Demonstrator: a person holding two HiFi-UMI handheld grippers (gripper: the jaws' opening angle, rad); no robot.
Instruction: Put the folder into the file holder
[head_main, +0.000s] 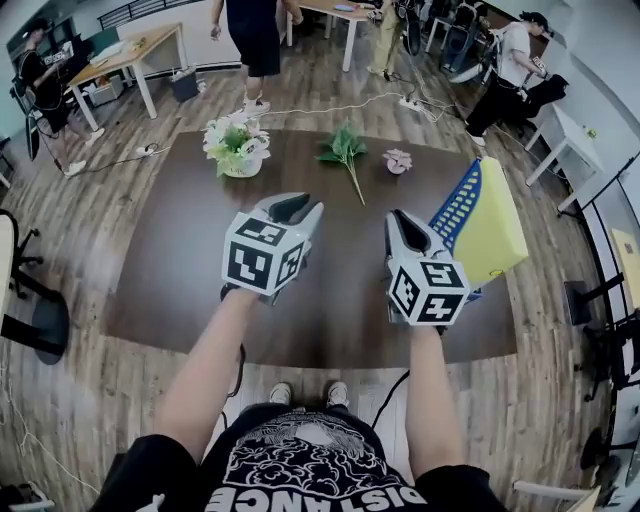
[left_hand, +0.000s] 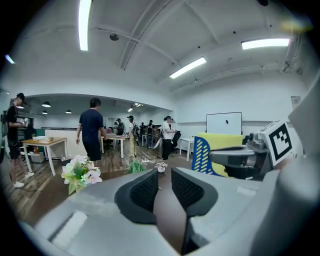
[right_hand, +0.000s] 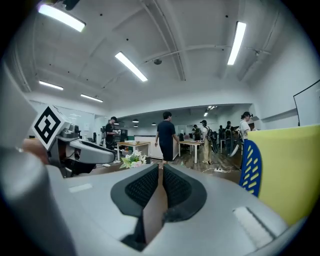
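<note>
A yellow folder (head_main: 494, 228) stands inside a blue perforated file holder (head_main: 456, 205) at the right of the brown table (head_main: 170, 270); the same pair appears as yellow folder (right_hand: 292, 170) and blue holder (right_hand: 251, 167) close by in the right gripper view. My left gripper (head_main: 296, 208) hovers over the table's middle, its jaws a narrow gap apart with nothing between them. Just left of the holder, my right gripper (head_main: 404, 222) has its jaws nearly touching and empty. Neither gripper touches the folder.
A pot of white and pink flowers (head_main: 237, 147), a green leafy sprig (head_main: 345, 150) and a small pink flower (head_main: 397, 160) lie along the table's far side. Several people stand beyond it by other desks. Cables run on the wooden floor.
</note>
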